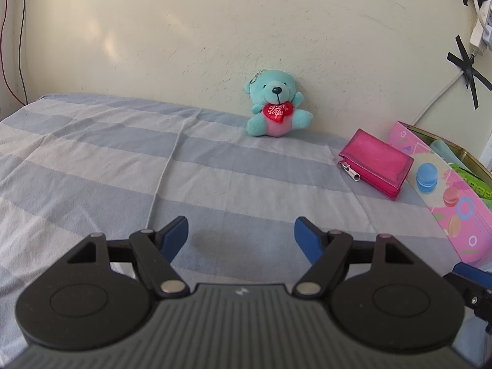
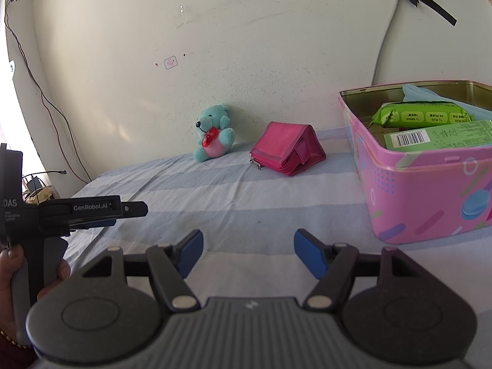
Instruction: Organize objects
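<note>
One teal teddy (image 2: 213, 133) against wall, one pink wallet (image 2: 287, 149) beside it, one pink tin (image 2: 430, 196) at right holding two green packs (image 2: 421, 113), all on striped bed (image 1: 123, 160). Left hand-held gripper (image 1: 240, 233) released, empty; right hand-held gripper (image 2: 248, 253) released, empty; teddy, wallet well ahead of both

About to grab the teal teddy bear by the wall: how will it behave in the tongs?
The teddy bear looks plush, so it will probably squash and feel light. It sits propped against the wall, so a push may topple it. Its keychain loop may dangle when lifted.
</note>
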{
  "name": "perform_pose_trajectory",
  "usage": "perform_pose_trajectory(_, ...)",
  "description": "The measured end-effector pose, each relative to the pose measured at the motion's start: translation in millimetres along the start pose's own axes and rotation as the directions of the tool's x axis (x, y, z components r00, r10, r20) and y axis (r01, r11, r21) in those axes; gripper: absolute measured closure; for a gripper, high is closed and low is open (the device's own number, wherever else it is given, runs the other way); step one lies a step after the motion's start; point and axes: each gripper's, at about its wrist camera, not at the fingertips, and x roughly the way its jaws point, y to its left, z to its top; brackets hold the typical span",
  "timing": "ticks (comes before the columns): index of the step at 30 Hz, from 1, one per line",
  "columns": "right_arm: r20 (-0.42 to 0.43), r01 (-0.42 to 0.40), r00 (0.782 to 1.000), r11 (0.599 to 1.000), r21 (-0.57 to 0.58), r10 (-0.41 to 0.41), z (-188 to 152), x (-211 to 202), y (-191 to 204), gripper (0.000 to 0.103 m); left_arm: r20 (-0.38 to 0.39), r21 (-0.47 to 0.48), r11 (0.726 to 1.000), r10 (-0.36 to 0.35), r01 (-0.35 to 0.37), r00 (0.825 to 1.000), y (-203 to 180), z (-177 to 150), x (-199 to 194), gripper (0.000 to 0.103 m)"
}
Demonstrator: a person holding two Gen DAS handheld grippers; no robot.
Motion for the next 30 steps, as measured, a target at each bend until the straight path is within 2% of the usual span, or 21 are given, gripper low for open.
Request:
perform_pose_trajectory(14,0.002,0.001,1.000,1.000,0.003,-0.001,0,1,0,0.036,-0.002,-0.001,1.000,-0.002,0.002,1.000,0,0,0,0.025)
perform_pose_trajectory(20,0.004,0.006,1.000,1.000,0.003,-0.006,4,2,-1,0.036,0.011,-0.060,0.998,-0.031,0.032,0.999,10,3,-5,0.025)
perform_pose_trajectory(26,0.053,0.017,0.999,0.995,-0.099,-0.012,43,23,13,0.032,0.012,-0.061,0.998,-0.027,0.028,1.000,9,5,-5,0.025)
perform_pose_trajectory(27,0.058,0.033,0.998,0.991,-0.132,-0.025,54,33,17,0.028,0.009,-0.064,0.998,-0.028,0.028,1.000,9,4,-5,0.025)
perform_pose_trajectory(30,0.055,0.077,0.996,0.976,-0.201,-0.068,89,74,22,0.027,-0.006,-0.062,0.997,-0.034,0.034,0.999,10,5,-1,0.025)
